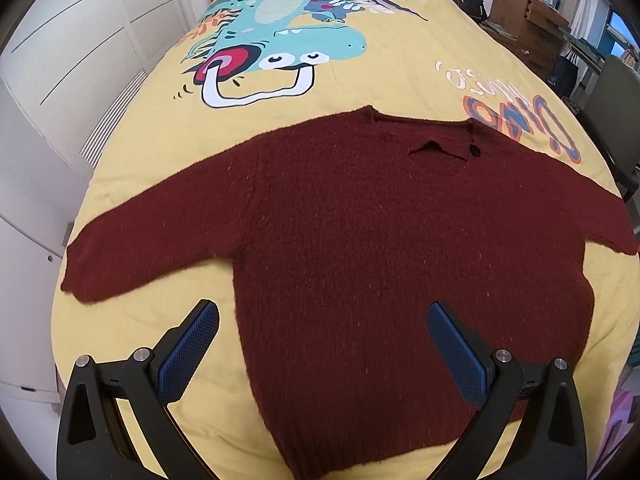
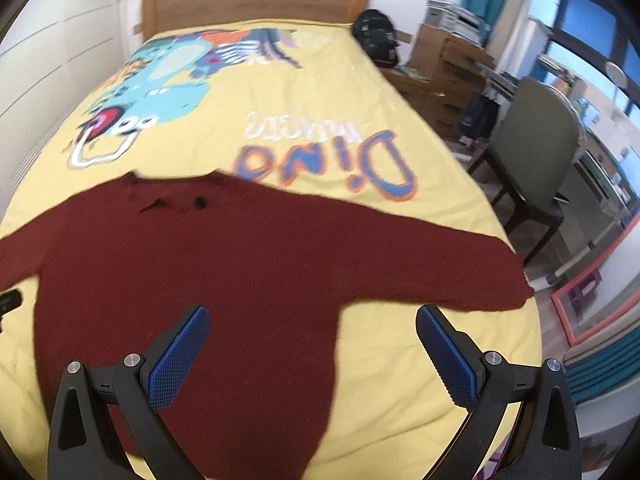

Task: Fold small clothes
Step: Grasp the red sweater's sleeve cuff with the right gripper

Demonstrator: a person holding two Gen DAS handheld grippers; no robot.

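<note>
A dark red knitted sweater [image 1: 360,232] lies flat on the yellow bedspread [image 1: 380,72], neck away from me, both sleeves spread out to the sides. My left gripper [image 1: 323,316] hovers open above the sweater's lower left side, near the armpit, with nothing between its blue pads. In the right wrist view the sweater [image 2: 224,264] fills the left and centre, its right sleeve reaching the bed's edge. My right gripper [image 2: 312,320] is open over the lower right side of the body, holding nothing. A bit of the left gripper [image 2: 10,300] shows at the left edge.
The bedspread [image 2: 320,120] has a dinosaur print and lettering. A wooden headboard [image 2: 256,0] stands at the far end, a black backpack [image 2: 376,36] by it. White wardrobe doors [image 1: 60,60] run along the left. A chair [image 2: 536,128] and desk stand right of the bed.
</note>
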